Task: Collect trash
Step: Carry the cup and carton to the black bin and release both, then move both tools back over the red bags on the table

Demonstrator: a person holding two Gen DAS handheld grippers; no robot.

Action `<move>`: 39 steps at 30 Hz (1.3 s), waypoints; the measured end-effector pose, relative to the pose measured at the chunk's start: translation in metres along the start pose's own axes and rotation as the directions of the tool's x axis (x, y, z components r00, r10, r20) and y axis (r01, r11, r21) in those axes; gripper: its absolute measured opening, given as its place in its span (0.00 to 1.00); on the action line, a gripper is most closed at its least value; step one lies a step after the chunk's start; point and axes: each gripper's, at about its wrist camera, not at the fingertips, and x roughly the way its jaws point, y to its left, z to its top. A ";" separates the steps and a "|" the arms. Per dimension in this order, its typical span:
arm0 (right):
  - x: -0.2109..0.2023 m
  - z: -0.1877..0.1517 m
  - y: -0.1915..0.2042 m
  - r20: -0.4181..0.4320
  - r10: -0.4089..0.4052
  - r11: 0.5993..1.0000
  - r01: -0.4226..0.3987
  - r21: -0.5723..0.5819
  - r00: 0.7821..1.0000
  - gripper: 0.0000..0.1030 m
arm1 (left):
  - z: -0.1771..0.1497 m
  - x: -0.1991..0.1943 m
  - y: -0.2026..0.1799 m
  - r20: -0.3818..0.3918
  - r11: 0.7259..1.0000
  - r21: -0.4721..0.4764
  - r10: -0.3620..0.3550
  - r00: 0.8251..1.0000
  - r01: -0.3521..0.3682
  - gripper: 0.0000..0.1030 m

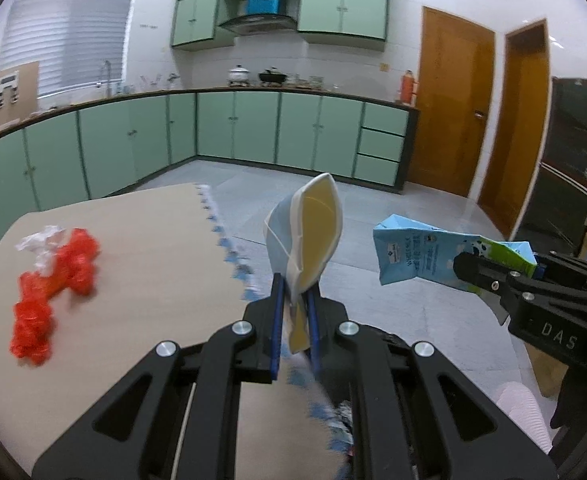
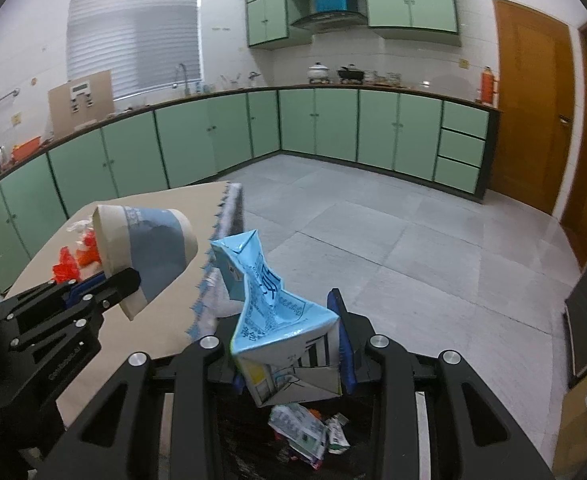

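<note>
My left gripper (image 1: 293,304) is shut on a flattened paper cup (image 1: 305,232), blue outside and yellow inside, held past the table's right edge. The cup also shows in the right wrist view (image 2: 149,248), pinched by the left gripper (image 2: 127,280). My right gripper (image 2: 289,340) is shut on a crushed blue milk carton (image 2: 269,300); in the left wrist view the carton (image 1: 425,256) is held by the right gripper (image 1: 469,272) at the right. A red plastic bag (image 1: 53,276) and a crumpled white wrapper (image 1: 39,242) lie on the table.
A beige table (image 1: 141,264) has a blue-patterned cloth edge (image 1: 229,248). A black bin with several scraps of trash (image 2: 309,432) sits below the right gripper. Green kitchen cabinets (image 1: 253,128) and wooden doors (image 1: 457,100) stand behind, with grey tile floor between.
</note>
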 end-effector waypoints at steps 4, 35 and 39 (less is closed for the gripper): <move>0.004 -0.008 -0.023 -0.017 -0.035 0.999 0.035 0.039 0.999 0.33 | -0.006 0.021 -0.023 -0.045 0.999 0.033 -0.040 0.998 0.041 0.10; 0.069 -0.044 -0.079 -0.172 -0.088 0.983 0.113 0.144 0.981 0.78 | -0.009 0.084 -0.026 -0.149 1.000 0.007 -0.022 0.989 0.023 0.53; 0.055 -0.032 -0.063 -0.100 -0.109 0.987 0.120 0.105 0.989 0.92 | -0.003 0.066 -0.007 -0.098 0.999 -0.005 0.032 0.995 -0.033 0.64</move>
